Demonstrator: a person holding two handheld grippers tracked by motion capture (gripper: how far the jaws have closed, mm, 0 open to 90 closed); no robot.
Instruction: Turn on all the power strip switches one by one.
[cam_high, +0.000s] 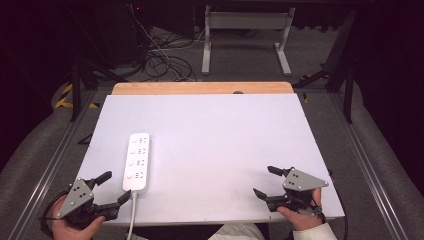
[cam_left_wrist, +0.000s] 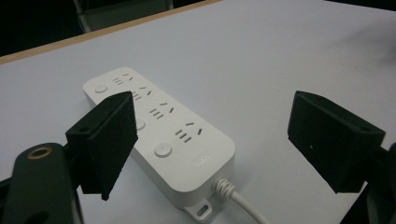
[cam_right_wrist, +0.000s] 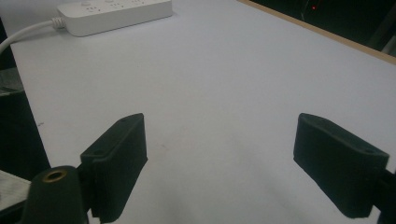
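Power strip (cam_high: 136, 162) flat on white tabletop (cam_high: 225, 145), left tool (cam_high: 113, 189) just beside its cord end, jaws apart, right tool (cam_high: 265, 181) well apart, jaws wide, empty.

Lighting: dim room, dark beyond the table (cam_high: 210, 125); the white top lit evenly from overhead, bluish cast. Shadows: soft, faint. Glare: none. Focus: both gripper views grainy, soft toward the table's far edge.

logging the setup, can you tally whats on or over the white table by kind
White plastic power strip with white cable: 1
Black two-jaw grippers, both open and empty: 2 (left gripper, right gripper)
Total: 3, on the white table
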